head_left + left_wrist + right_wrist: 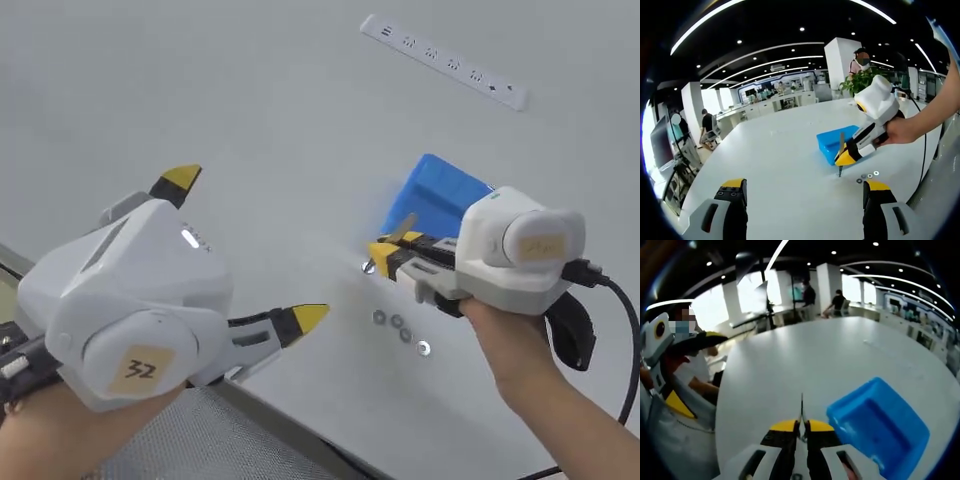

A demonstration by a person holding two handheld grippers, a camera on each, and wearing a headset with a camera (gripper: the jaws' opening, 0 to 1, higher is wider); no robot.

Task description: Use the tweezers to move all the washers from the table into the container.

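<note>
Surroundings: a long white power strip (443,62) lay at the far side of the pale grey table (250,100), well apart from everything else. A grey mesh surface (200,440) showed below the table's near edge. A black cable (625,340) looped off the back of the right gripper (385,252).
Background: in the left gripper view, a green leafy plant (862,80) stood beyond the table (780,165), with white columns and people further off.
In the way: in the head view, the right gripper covered the near corner of the blue rectangular plastic container (435,205). Bare table lay between the tip of the thin metal tweezers (841,155) and the small silver metal washers (400,330).
Washers: four lay flat in a short row (867,176) on the table, close to its near edge, just beside the right gripper and near the container.
Container: it sat on the table just behind the right gripper, open side up (877,427).
Tweezers: the tip pointed down at the table beside the row. Whether it carried a washer could not be told.
Right gripper: its fingers (785,426) were pressed together, pinching the tweezers (801,407), and a hand (500,335) held it.
Left gripper (245,248): its fingers (732,187) were spread wide with bare table between them, and it hovered well apart from the washers.
</note>
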